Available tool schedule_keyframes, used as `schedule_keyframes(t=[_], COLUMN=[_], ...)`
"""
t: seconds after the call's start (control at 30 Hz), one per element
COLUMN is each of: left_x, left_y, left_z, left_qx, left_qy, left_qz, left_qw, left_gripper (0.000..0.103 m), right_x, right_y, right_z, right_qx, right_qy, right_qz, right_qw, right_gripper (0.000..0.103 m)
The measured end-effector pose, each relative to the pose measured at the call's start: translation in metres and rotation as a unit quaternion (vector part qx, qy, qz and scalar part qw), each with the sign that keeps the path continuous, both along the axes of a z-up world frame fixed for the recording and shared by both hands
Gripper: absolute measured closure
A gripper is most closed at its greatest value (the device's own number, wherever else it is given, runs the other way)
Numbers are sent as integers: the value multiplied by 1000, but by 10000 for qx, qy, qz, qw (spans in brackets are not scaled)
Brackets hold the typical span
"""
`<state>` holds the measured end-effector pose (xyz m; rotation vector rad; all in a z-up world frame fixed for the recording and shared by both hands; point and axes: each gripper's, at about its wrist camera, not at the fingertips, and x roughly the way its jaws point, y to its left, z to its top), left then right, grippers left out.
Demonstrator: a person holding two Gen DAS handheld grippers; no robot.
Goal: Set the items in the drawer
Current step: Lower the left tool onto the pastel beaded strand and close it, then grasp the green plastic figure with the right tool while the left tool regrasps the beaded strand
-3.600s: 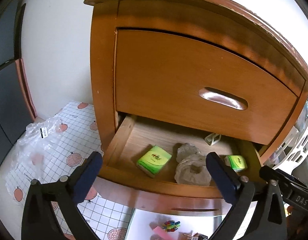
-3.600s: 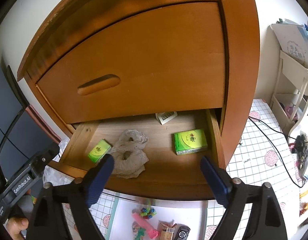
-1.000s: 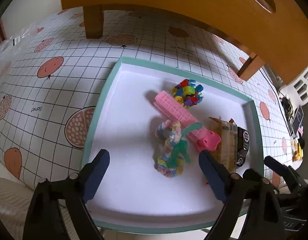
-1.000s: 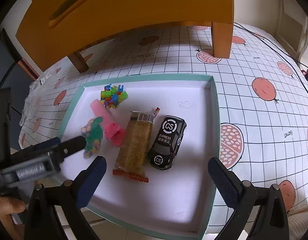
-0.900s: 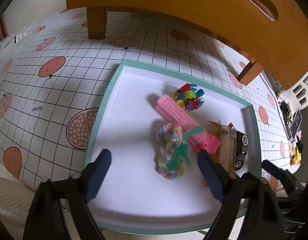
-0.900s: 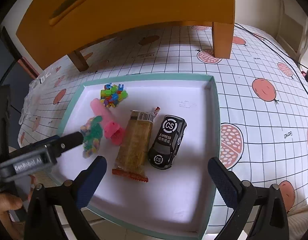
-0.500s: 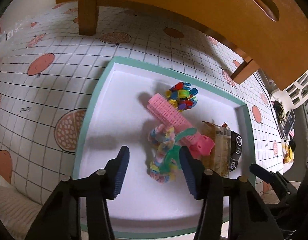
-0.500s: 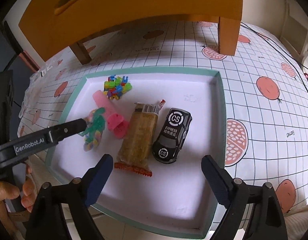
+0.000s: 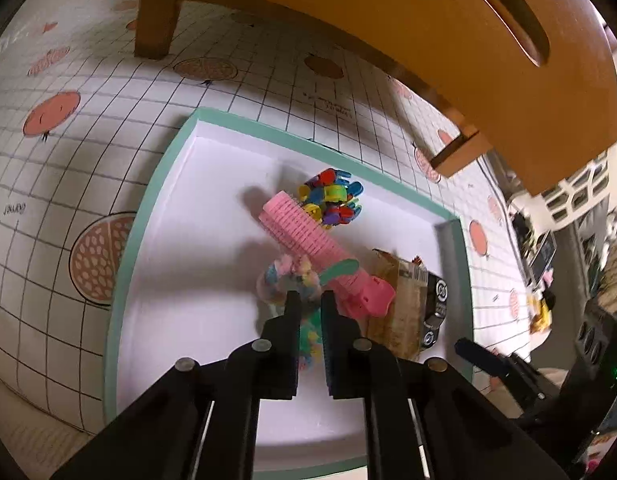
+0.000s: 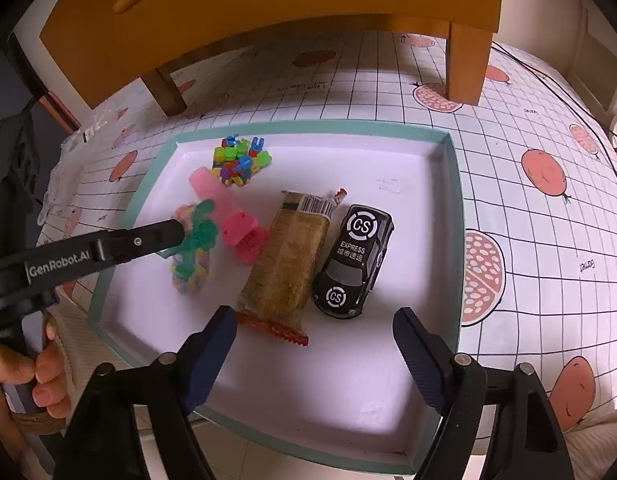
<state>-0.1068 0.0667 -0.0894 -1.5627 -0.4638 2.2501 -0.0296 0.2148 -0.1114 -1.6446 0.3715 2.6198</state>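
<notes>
A white grid-patterned mat (image 10: 528, 128) printed with red fruit covers the floor. A black cable (image 10: 568, 100) trails across it, and crumpled clear plastic (image 10: 68, 148) lies at its edge.

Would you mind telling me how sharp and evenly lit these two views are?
Left wrist view: soft throughout, fisheye-bent mat grid, objects shadow the tray. Right wrist view: sharper, the toy car lettering readable, dark corners, cabinet shading the mat behind.
</notes>
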Motion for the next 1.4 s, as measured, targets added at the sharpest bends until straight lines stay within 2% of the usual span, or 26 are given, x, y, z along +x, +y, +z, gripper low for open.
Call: schedule_keyframes(t=[0.17, 0.37, 0.53, 0.63, 0.8, 1.03, 1.23, 1.3, 1.4], left_x=[-1, -3, -1, 1, 4, 6, 7, 7, 7], left_y=[-13, -29, -20, -15, -13, -25, -35, -35, -41], left_z=[3, 9, 7, 3, -7, -9, -12, -13, -17], left_qx=[44, 544, 576, 673, 460, 173, 191, 208, 435], left_qy=[24, 87, -10, -168, -409, -454, -554, -562, -698], left_qz=[323, 561, 342, 152, 132, 346, 543, 549, 669], left_qw=[9995, 9969, 9978, 9975, 9980, 9982, 9968, 9967, 9944], left_gripper=[94, 94, 94, 94, 95, 94, 93, 93, 93], right_x=[0, 0, -1, -6, -19, -37, -41, -44, -48], right_y=[-3, -3, -4, -8, -11, -16, -31, -35, -42], right_z=[6, 4, 15, 23, 23, 17, 11, 9, 8], right_qx=[-42, -20, -177, -292, -592, -1008, -1166, -1214, -1287], right_qy=[80, 37, 174, 293, 259, 221, 100, 70, 52], right_qz=[43, 51, 53, 144, 238, 249, 504, 550, 701], right_qw=[9999, 10000, 9997, 9990, 9976, 9943, 9918, 9911, 9892], right_gripper=[21, 21, 22, 29, 40, 51, 52, 55, 56])
